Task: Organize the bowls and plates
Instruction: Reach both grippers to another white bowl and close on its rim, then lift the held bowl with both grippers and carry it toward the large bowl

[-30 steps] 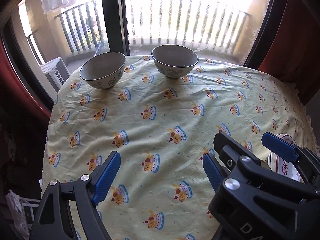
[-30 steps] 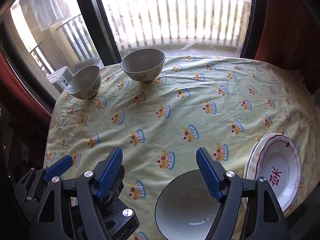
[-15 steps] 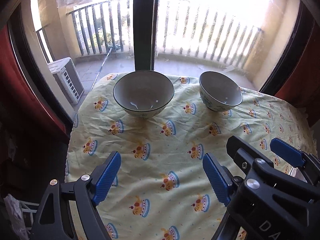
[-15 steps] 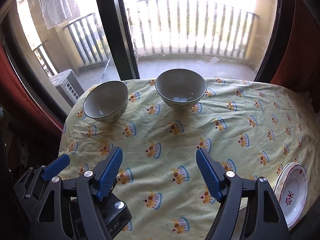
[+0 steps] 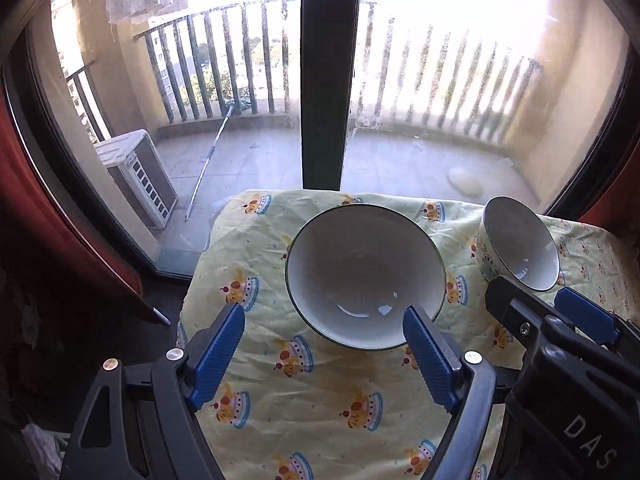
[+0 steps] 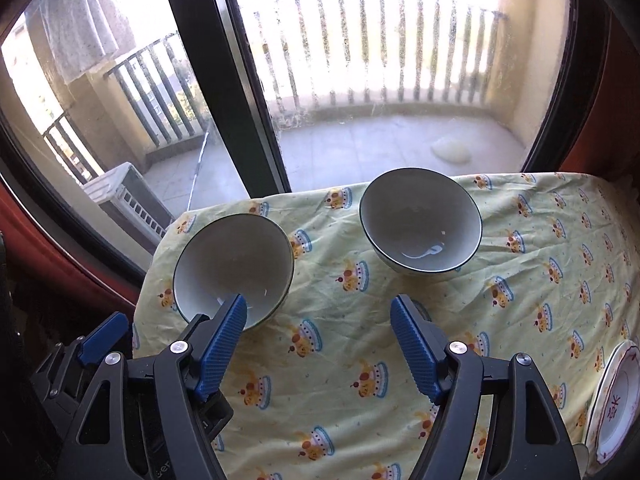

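Two white bowls with dark rims and patterned outsides stand near the far edge of the yellow printed tablecloth (image 6: pixel 532 264). The left bowl (image 5: pixel 366 276) (image 6: pixel 234 268) lies just beyond my left gripper (image 5: pixel 324 356); its near rim meets the tip of the right pad (image 5: pixel 430 360). The right bowl (image 5: pixel 520 248) (image 6: pixel 420 220) stands farther off, ahead of my right gripper (image 6: pixel 318 344). Both grippers' jaws are closing, wide apart, with only cloth between the pads. A red-rimmed white plate (image 6: pixel 616 400) lies at the table's near right.
Directly behind the table is a large glass window with a dark frame post (image 5: pixel 324 80), and a railed balcony outside. The table's left edge (image 5: pixel 192 300) drops off beside the left bowl. Red curtains hang on both sides.
Both grippers have moved forward across the table toward the window, so the bowls are much nearer and larger. A white bowl seen under the right gripper earlier has left the view.
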Tool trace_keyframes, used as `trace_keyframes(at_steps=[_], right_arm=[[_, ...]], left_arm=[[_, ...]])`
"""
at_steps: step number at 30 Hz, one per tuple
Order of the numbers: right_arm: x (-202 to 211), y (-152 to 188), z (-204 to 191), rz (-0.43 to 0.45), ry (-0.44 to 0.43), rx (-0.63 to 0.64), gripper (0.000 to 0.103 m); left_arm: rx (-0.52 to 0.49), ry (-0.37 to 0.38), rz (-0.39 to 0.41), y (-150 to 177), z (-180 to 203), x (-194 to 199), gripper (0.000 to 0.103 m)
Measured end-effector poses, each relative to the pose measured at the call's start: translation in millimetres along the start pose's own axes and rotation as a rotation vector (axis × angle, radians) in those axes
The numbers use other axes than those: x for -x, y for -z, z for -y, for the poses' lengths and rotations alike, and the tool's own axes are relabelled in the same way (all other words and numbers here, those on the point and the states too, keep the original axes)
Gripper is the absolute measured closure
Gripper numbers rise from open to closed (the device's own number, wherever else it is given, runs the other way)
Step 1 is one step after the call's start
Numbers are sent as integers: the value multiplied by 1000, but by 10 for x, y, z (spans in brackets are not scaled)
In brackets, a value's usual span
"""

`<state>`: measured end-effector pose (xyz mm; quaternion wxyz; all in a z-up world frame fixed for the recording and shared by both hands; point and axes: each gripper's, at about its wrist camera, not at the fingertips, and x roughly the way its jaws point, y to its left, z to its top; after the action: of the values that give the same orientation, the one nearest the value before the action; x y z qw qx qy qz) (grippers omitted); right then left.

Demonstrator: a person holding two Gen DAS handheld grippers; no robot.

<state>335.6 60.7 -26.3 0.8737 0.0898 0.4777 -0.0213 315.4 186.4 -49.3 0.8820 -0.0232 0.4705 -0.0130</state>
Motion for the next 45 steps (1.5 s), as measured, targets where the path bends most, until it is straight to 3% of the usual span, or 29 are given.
trace_keyframes(at_steps=[6,8,10,21,26,29,45], right_arm=[[-344,-168,-167,-7,2,10,37],[-475,-210,-209,-15,10,14,44],[-588,-241,-218,-29,13,2,48],[-1032,-330,-163,-56,27,-39,60],[-1127,-333,-198,-72,12,-43,68],[-1162,-337,-211,-88,-15,-45,79],[-1113,-304,-304,-107,45,25,82]], left_arm=[[-21,-9,-33,-163,-105,-364,30],[5,-6,-44,-194,-151,-453,37],[26,14,-52,-206,-189,-529,38],[-1,-1,-57,-340,-208,-845,54],[-15,32,-88,-365,-211,-939,67],[-47,33,-100,-349,-155,-959,77],[-86,31,-106,-284,-96,-899,79]])
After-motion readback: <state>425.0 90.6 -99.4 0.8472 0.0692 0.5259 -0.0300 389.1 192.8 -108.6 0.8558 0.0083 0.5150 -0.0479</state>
